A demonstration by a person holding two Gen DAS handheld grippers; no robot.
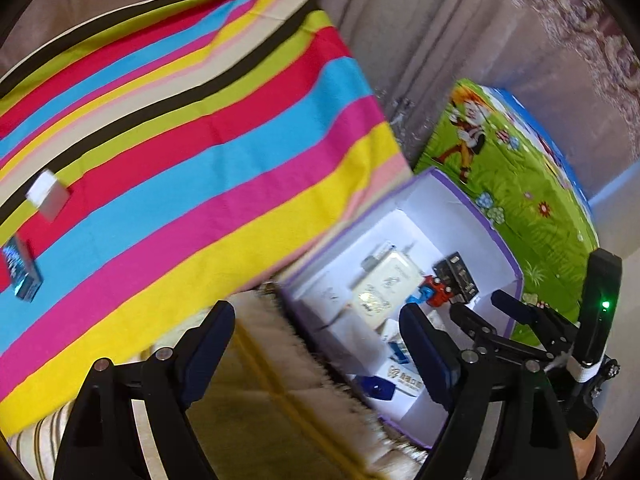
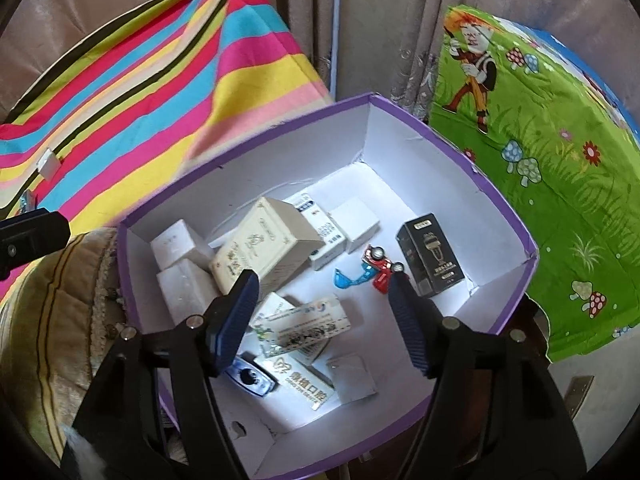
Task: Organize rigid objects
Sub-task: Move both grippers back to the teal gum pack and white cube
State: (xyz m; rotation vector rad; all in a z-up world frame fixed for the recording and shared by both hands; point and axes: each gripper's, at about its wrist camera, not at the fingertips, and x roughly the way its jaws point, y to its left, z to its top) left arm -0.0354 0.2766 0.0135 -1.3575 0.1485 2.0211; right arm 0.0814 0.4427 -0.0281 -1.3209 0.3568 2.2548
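A purple-rimmed white box (image 2: 504, 204) holds several small cartons, a beige carton (image 2: 264, 248), a black carton (image 2: 430, 256) and a red toy car (image 2: 380, 266). My right gripper (image 2: 322, 292) is open and empty above the box. My left gripper (image 1: 316, 328) is open and empty, over the sofa edge left of the box (image 1: 472, 208). A white carton (image 1: 48, 196) and a blue carton (image 1: 22, 270) lie on the striped cloth (image 1: 180, 140). The right gripper (image 1: 484, 308) shows at the box's right in the left wrist view.
A green cartoon-print cloth (image 2: 540, 168) covers something right of the box. Curtains (image 2: 380, 20) hang behind. A beige fringed cushion (image 2: 48, 320) lies left of the box.
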